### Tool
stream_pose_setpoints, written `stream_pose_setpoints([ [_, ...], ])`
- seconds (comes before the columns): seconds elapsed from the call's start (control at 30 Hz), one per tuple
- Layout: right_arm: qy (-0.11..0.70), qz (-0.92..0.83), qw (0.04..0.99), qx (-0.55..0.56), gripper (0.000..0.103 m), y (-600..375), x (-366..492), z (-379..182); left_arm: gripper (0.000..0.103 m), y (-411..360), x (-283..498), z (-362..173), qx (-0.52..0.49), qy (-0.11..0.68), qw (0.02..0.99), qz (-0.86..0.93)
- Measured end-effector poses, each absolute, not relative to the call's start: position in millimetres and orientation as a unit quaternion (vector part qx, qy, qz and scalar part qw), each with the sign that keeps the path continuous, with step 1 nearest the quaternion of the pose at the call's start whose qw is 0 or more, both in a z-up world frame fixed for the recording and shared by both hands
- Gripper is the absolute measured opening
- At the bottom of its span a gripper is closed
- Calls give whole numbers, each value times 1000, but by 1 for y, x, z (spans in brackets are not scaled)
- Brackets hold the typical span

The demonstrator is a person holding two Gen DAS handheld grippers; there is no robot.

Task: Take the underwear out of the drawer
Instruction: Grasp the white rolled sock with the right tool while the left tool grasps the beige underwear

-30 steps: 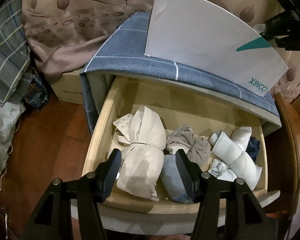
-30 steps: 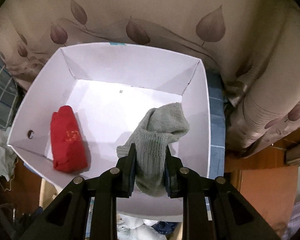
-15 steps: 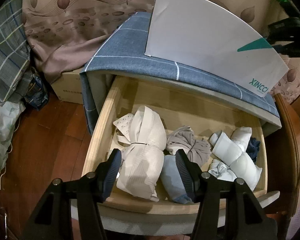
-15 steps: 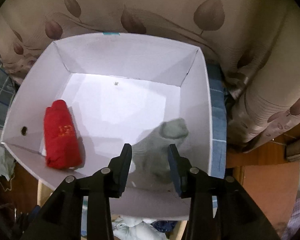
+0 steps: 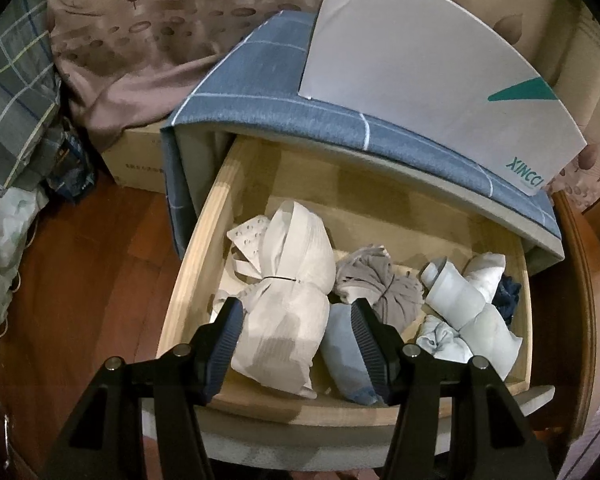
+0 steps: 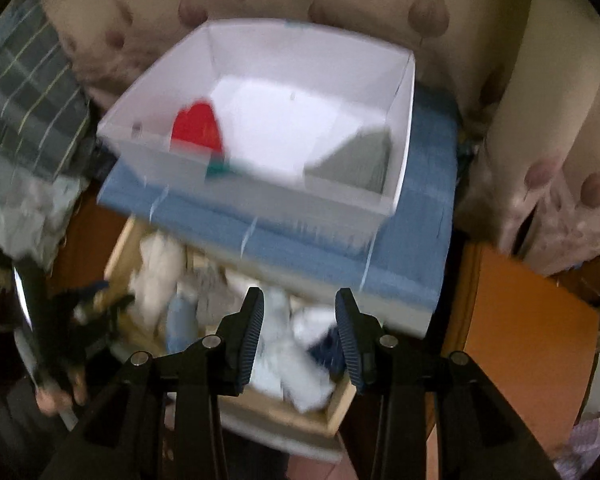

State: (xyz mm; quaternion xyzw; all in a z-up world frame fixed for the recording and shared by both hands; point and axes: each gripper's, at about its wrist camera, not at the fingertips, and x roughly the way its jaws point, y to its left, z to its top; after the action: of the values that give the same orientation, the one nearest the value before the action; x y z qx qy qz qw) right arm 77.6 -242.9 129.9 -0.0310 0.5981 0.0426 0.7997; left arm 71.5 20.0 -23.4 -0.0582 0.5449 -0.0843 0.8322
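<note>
Your left gripper (image 5: 296,344) hangs over drawer (image 5: 204,240), jaws apart, straddling white bundle (image 5: 288,300), no squeeze. Bundle's long axis runs front-to-back, along fingers. Your right gripper (image 6: 299,338) gapes empty above drawer's right end; left is nearer.

The right wrist view is smeared by motion, so the clothes in the drawer (image 6: 148,240) blur into pale shapes. The white box (image 6: 260,196) hides part of the red item (image 6: 196,128) and grey sock (image 6: 356,168). In the left wrist view, the dark blue garment (image 5: 508,292) is mostly hidden behind white rolls (image 5: 460,300).
</note>
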Motion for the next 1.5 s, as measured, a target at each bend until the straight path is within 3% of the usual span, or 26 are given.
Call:
stream_pose_setpoints([
  [0.5,685,55,726,-19,35,-235,42,-5,58,25,77,-34,-77,571,813,-85],
  [0.67,700,49,713,-7,35,-238,48,-32,58,27,78,-35,-85,574,810,-86],
  [0.8,704,46,708,-12,44,-236,51,-50,58,28,79,-37,-88,579,806,-87],
  [1.2,716,39,696,-34,47,-225,66,-93,58,34,81,-42,-107,591,795,-84],
  [1.33,715,28,698,-31,44,-225,69,-104,58,33,81,-43,-103,595,793,-84],
  [1.5,701,23,713,-11,32,-226,65,-94,58,33,83,-47,-102,603,787,-80],
])
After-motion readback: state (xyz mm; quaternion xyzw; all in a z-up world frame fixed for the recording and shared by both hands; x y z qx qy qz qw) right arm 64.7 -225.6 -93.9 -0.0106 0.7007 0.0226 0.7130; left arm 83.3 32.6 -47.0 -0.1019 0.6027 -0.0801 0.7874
